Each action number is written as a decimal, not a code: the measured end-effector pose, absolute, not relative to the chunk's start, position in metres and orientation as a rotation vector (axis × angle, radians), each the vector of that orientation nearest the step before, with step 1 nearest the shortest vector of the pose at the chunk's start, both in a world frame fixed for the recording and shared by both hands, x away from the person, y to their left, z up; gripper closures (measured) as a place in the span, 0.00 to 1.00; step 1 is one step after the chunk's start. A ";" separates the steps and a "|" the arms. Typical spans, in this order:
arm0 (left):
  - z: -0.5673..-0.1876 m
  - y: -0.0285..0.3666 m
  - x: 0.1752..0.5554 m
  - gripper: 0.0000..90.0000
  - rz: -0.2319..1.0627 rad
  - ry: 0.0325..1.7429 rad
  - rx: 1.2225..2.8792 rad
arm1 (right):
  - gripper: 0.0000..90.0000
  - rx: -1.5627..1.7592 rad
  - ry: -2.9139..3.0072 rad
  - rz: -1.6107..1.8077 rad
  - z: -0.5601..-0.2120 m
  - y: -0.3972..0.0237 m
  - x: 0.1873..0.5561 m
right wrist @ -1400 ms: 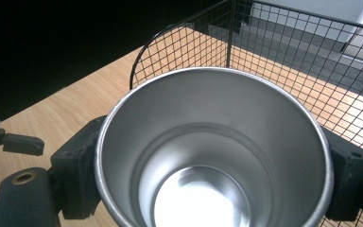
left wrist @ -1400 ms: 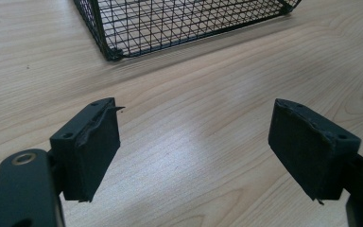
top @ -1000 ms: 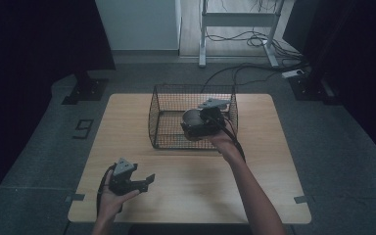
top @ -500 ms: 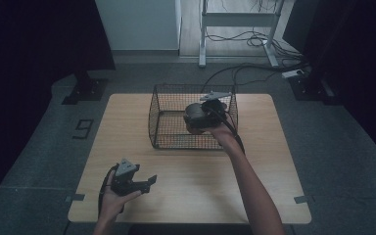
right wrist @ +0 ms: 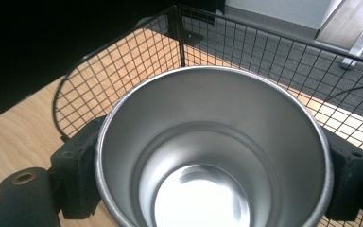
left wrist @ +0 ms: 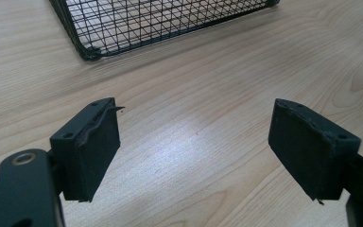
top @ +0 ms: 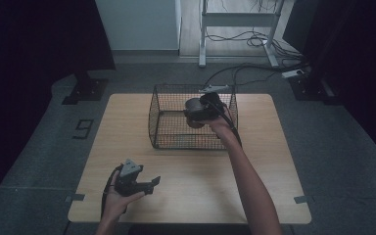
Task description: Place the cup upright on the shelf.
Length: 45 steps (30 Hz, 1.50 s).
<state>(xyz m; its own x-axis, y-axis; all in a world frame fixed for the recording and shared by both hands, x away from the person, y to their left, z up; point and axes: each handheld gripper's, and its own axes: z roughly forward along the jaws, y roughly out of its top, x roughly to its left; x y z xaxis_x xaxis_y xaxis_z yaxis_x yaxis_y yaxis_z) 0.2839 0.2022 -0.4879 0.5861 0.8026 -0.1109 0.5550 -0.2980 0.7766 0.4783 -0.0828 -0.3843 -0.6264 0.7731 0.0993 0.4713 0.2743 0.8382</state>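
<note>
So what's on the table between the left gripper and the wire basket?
Nothing: in the left gripper view, the stretch from the open left gripper to the wire basket is bare wooden table. The high view agrees.

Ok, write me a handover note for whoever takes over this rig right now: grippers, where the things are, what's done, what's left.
Right gripper: shut on the steel cup, jaws clamping its sides, held inside the wire basket's outline near the right end; I cannot tell whether it touches the bottom.
Left gripper: open, holding nothing, low over the bare wooden table near its front left, in front of the basket.
Done: cup picked up and brought to the basket.
Left, probably: lower the cup, open the jaws, withdraw the right gripper.
</note>
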 end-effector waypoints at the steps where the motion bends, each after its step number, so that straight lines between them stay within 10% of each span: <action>1: -0.488 0.202 0.284 0.19 0.381 1.080 1.992 | 0.16 1.136 2.220 1.282 -0.385 -0.082 0.480; 45: -0.484 0.215 0.285 0.19 0.391 1.100 1.953 | 0.16 1.213 2.246 1.188 -0.435 -0.078 0.549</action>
